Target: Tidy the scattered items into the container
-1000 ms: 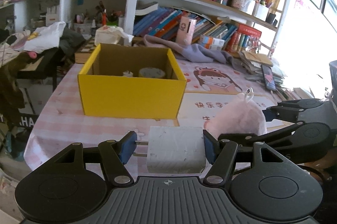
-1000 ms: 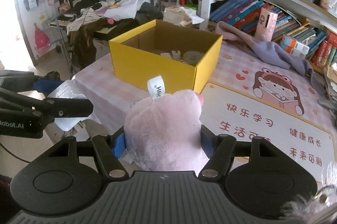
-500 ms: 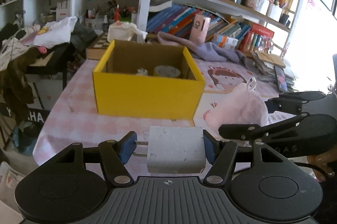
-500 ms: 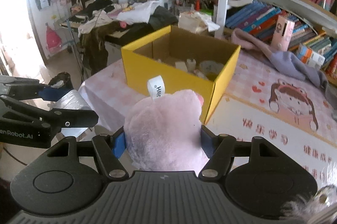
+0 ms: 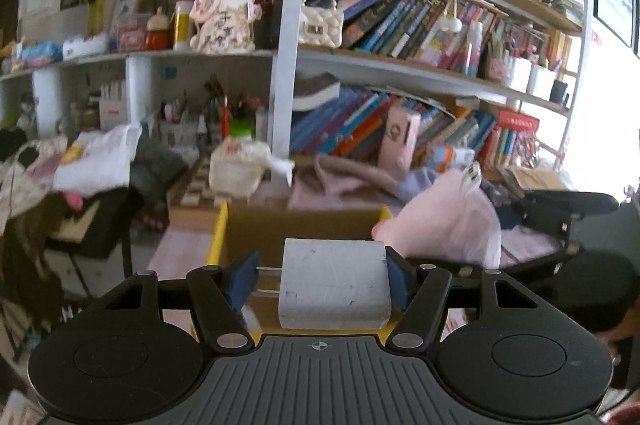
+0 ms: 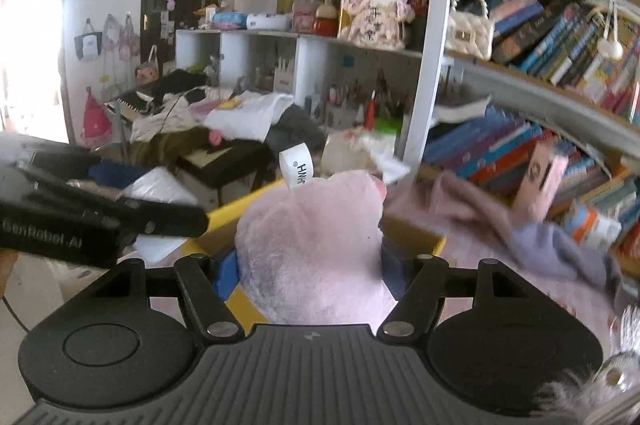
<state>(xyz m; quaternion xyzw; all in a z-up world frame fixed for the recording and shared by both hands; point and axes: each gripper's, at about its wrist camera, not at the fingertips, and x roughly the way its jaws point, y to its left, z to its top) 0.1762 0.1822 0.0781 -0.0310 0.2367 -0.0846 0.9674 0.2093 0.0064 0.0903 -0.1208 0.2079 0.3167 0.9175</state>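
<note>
Up over the yellow box (image 5: 304, 225), both tools are loaded — the left tool (image 5: 320, 283) clenched on one grey block (image 5: 334, 285), stiff and flat-sided, the right tool (image 6: 308, 271) squeezing one pink plush toy (image 6: 316, 245), soft and light, best gripped mid-body.

Both wrist cameras look forward along their fingers, low and close over the near rim of the yellow box (image 5: 298, 223), toward the far bookshelf (image 5: 420, 73). The left view faces it squarely; the right view angles leftward. Both share the box (image 6: 412, 233), shelf (image 6: 520, 81) and clothes pile.
</note>
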